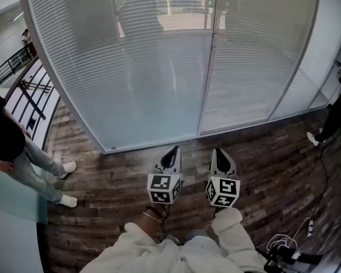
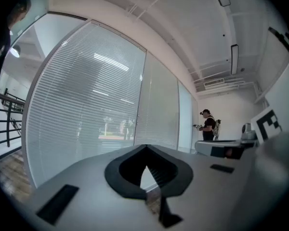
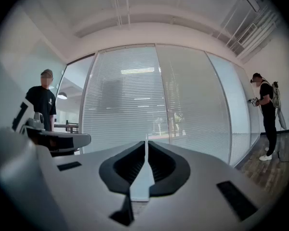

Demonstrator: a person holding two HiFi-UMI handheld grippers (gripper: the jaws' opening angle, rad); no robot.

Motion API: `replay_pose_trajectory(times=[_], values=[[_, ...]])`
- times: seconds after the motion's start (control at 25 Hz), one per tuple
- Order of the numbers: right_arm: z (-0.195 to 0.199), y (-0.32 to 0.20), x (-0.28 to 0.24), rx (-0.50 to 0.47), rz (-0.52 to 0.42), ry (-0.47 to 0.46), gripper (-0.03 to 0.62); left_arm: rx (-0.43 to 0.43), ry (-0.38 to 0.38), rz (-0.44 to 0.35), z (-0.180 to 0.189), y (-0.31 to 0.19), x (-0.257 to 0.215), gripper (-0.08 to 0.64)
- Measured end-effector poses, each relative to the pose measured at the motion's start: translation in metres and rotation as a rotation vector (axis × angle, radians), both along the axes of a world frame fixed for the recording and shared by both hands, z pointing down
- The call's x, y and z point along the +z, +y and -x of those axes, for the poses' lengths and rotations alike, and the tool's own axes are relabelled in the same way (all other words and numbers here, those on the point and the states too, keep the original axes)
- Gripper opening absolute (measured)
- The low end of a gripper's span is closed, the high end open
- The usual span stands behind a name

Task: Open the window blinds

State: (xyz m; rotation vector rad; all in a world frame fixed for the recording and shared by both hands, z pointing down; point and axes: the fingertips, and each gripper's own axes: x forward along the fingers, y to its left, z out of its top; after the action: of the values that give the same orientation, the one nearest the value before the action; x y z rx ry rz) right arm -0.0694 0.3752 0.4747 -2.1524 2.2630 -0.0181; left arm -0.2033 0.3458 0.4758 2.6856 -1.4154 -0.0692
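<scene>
Ahead of the left gripper (image 1: 174,150) and the right gripper (image 1: 218,151), the wooden floor (image 1: 131,164) runs open up to the window blinds (image 1: 159,67). One person (image 1: 14,147) stands beside a railing (image 1: 31,98) on the left. A second person (image 1: 336,115) and loose cables (image 1: 281,244) crowd the right side.
</scene>
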Motion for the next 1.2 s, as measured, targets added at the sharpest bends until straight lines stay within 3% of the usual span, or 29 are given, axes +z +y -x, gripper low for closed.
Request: replay_pose_trajectory(times=[0.36, 0.72, 0.92, 1.2], values=[[-0.038, -0.086, -0.01, 0.003, -0.006, 0.007, 0.017, 0.021, -0.005, 0.006, -0.041, -0.081, -0.001, -0.003], [-0.126, -0.271, -0.015, -0.068, -0.028, 0.017, 0.017, -0.039, 0.006, -0.003, -0.131, -0.256, 0.002, -0.003], [-0.183, -0.368, -0.035, -0.093, -0.016, 0.007, 0.017, -0.093, 0.011, -0.021, -0.174, -0.346, -0.028, -0.003], [-0.18, -0.485, -0.054, -0.11, -0.024, 0.018, 0.017, -0.122, 0.02, -0.041, -0.168, -0.454, -0.048, -0.003]])
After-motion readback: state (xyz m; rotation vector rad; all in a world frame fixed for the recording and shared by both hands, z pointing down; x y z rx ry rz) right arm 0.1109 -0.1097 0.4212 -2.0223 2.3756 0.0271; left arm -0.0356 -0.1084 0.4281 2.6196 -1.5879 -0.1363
